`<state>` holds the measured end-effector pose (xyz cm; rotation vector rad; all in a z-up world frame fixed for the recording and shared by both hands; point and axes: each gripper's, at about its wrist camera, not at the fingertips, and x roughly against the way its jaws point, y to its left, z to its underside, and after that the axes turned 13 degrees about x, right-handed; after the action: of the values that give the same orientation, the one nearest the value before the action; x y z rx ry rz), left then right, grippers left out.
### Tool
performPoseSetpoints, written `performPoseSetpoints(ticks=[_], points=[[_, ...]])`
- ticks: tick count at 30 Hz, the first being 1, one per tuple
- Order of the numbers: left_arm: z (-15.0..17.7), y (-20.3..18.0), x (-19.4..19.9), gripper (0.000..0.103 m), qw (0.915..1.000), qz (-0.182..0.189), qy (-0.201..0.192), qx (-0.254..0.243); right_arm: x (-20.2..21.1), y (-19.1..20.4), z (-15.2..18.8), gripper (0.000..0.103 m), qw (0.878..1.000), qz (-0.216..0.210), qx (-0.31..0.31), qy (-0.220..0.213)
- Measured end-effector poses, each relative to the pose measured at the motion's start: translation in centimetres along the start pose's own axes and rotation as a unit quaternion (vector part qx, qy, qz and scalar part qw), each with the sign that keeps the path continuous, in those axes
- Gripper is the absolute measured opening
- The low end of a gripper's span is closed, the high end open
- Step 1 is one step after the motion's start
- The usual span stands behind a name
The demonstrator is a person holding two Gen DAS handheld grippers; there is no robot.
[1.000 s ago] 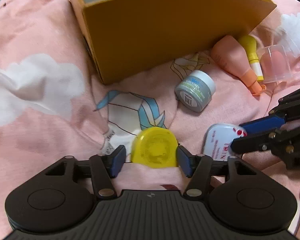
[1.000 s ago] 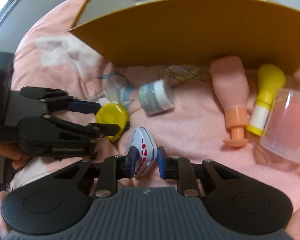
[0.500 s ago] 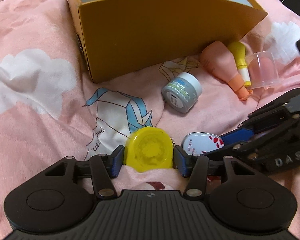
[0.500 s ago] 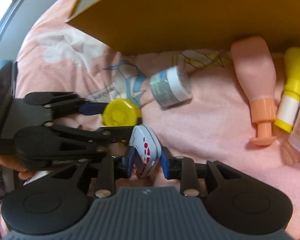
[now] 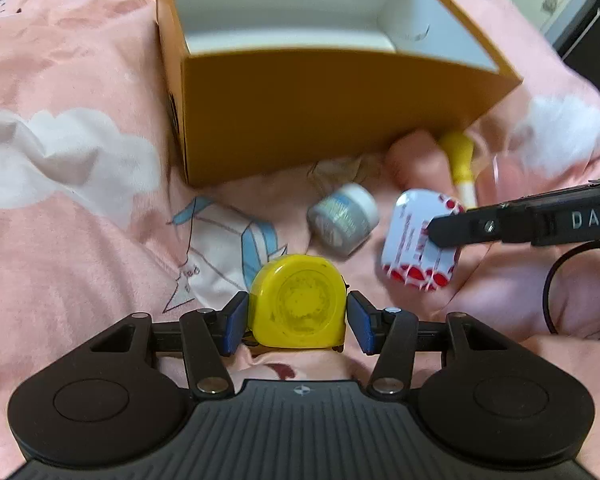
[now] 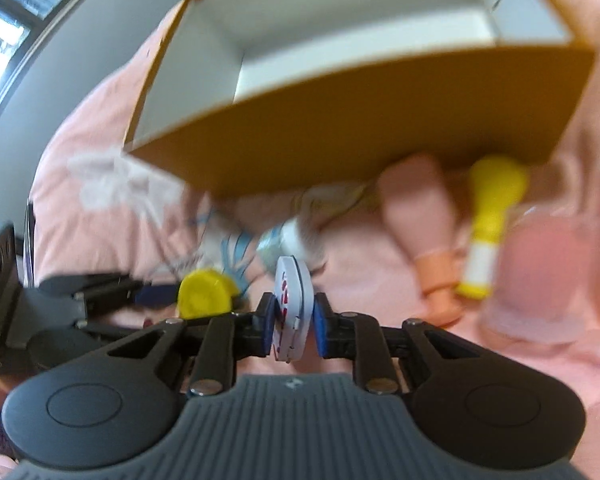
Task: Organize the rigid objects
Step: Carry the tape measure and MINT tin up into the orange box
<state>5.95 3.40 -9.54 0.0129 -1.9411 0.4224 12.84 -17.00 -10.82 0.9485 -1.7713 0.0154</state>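
Left gripper (image 5: 298, 316) clamped on yellow tape measure (image 5: 298, 300), off the pink bedding (image 5: 80, 240). Right gripper (image 6: 292, 324) pinching white tin (image 6: 293, 308) edge-on. Orange box (image 5: 320, 116) at twelve o'clock; grey jar (image 5: 344, 218) between.

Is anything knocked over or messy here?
Yes. Beside the orange box, the pink bottle, the yellow bottle and a small grey jar all lie tipped over on the pink blanket.
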Motion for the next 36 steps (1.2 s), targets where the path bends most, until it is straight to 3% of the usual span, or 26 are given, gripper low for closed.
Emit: performPoseSetpoints(ticks=[7,18,28,36], points=[[-0.3,-0.1,2.3,0.061,0.9989,0.018,-0.039,0.018,3.4,-0.5,-1.2,0.017,0.998,0.036,0.008,-0.046],[-2.1,-2.1,6.6,0.060,0.9922,0.044,-0.111,0.036,7.9,0.5,-3.3,0.017,0.993,0.034,0.032,-0.105],[-5.5,-4.2,8.7,0.061,0.9839,0.033,-0.176,0.007,10.8,1.6,-6.9,0.017,0.986,0.032,0.065,-0.148],[-8.4,-5.0,6.9,0.060,0.9807,0.016,-0.195,0.005,10.0,1.1,-10.2,0.017,0.983,0.044,0.057,-0.167]])
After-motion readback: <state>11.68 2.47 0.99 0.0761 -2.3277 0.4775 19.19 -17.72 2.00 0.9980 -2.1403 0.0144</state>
